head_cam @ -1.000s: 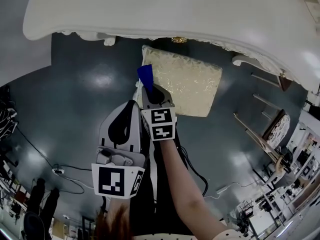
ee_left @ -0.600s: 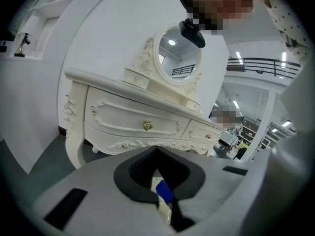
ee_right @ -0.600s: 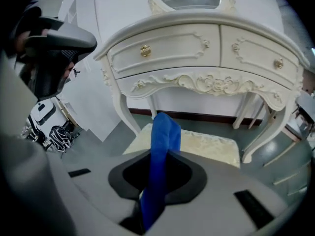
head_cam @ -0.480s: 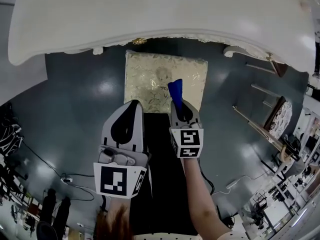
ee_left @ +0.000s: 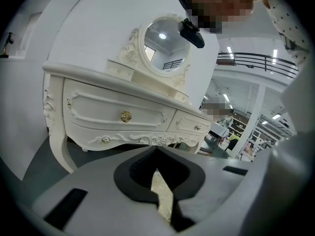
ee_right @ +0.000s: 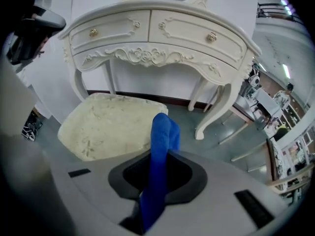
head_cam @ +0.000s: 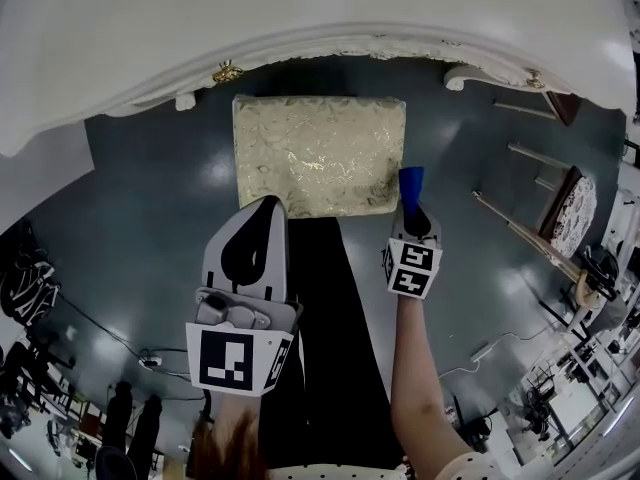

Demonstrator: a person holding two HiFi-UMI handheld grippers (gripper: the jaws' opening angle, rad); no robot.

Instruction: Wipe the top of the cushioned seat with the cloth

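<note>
Dark glossy floor point(head_cam: 150, 238) runs under a white carved dressing table point(head_cam: 300, 28), with the pale gold brocade cushioned seat point(head_cam: 320, 153) just in front of it. Left tongs point(head_cam: 266, 202) hang by the seat's near edge, tips together with nothing between them. Right tongs point(head_cam: 410, 206) are clamped on a blue cloth point(head_cam: 411, 182), which sticks out beside the seat's near right corner
</note>
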